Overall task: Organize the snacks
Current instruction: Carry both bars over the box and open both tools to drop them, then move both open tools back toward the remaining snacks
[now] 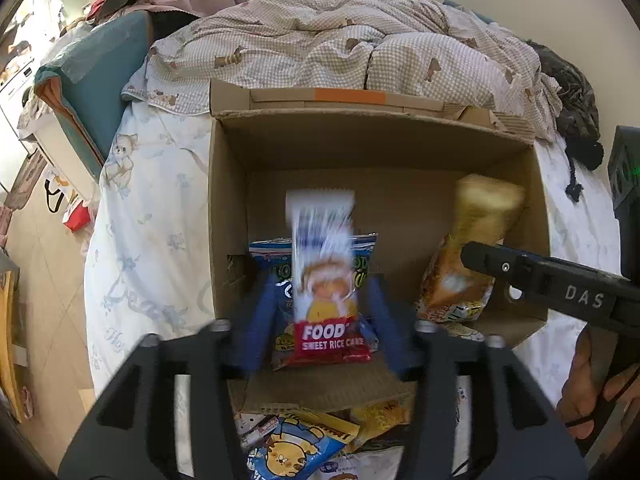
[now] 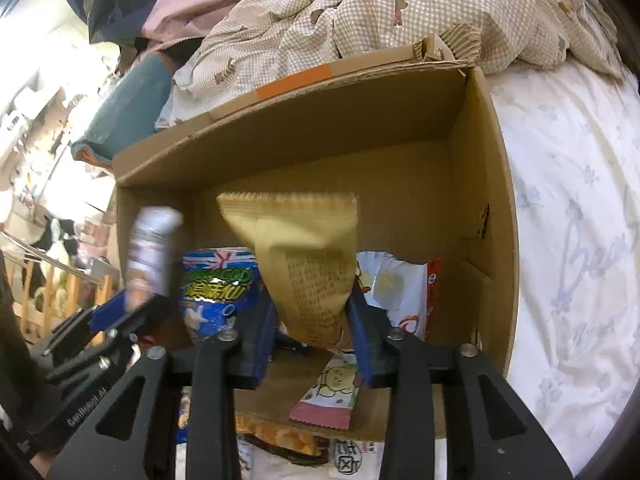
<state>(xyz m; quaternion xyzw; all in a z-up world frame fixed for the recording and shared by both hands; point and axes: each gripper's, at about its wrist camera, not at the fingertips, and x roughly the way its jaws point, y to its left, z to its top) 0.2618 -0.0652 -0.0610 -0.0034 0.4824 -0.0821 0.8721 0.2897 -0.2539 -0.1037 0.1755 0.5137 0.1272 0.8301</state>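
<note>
Two grippers over the cardboard box (image 1: pixel 224 208), left gripper (image 1: pixel 326 320) jaws pinching rice cake packet (image 1: pixel 324 280), right gripper (image 2: pixel 314 328) jaws pinching yellow packet (image 2: pixel 304 264).

Home bedroom, rumpled checked duvet (image 1: pixel 340 40), floral bedsheet (image 1: pixel 152 200)

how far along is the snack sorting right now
Partly done. A blue snack bag and a white packet already sit in the cardboard box. The left gripper holds a sweet rice cake packet, the right gripper a tan packet. More snacks wait outside.
</note>
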